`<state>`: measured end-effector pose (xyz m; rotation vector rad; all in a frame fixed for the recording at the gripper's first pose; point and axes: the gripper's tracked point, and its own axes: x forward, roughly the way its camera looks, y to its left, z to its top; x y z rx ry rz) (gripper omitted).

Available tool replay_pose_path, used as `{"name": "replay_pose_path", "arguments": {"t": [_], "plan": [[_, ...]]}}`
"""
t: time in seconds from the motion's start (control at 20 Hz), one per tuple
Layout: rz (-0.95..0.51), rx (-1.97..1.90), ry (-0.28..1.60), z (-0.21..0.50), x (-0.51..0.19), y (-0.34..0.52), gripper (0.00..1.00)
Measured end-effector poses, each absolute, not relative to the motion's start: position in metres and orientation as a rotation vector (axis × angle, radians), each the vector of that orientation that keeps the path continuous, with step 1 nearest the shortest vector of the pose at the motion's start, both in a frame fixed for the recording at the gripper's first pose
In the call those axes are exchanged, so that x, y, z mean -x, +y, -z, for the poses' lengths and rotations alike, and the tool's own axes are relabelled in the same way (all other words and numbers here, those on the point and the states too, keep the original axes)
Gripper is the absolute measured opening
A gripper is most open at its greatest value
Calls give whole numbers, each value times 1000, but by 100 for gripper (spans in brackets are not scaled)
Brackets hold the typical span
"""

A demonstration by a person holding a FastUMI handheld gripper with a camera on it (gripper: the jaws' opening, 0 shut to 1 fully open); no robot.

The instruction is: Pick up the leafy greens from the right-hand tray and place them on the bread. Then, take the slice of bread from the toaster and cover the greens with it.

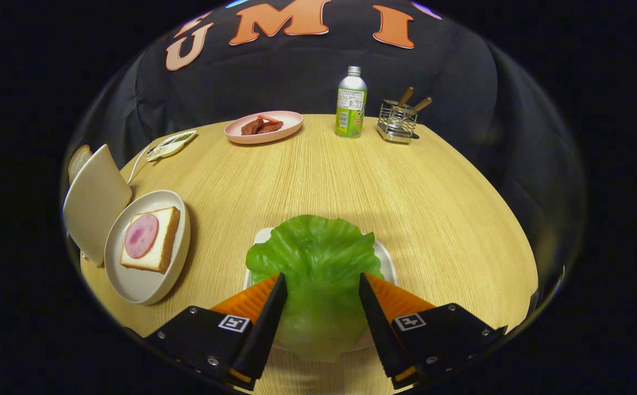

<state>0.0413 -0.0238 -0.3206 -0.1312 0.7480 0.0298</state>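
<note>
Gripper (322,282): lowest in the frame, its two fingers spread wide to either side of the lettuce leaf; whether they touch it cannot be told.
Lettuce leaf (314,258): green and ruffled, lower centre, lying between the fingers and reaching just ahead of them.
White tray (387,260): under the leaf, mostly covered, with its rim showing at the leaf's sides.
White plate (142,282): lower left; it holds a slice of bread (166,241) with a round of ham (141,235) on top.
Toaster (95,200): cream-coloured, at the left edge just beside the plate, with a second bread slice (78,160) sticking up at its top.
Pink plate (263,127): upper centre, far side of the table, holding reddish-brown meat pieces (261,127).
Small dish (171,145): upper left; its contents are too small to tell.
Bottle (351,102): upright, upper centre, right of the pink plate.
Wire caddy (398,120): just right of the bottle, holding two wooden-handled utensils (413,100).
Wooden table (406,192): carries all of it.
</note>
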Motion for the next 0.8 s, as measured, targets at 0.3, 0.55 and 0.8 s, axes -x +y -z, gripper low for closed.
{"name": "replay_pose_path", "arguments": {"t": [0.3,0.55,0.8], "plan": [[-60,127,755,322,-41,-16,62],[-53,124,753,321,-41,-18,29],[-46,106,755,321,-40,-17,7]]}}
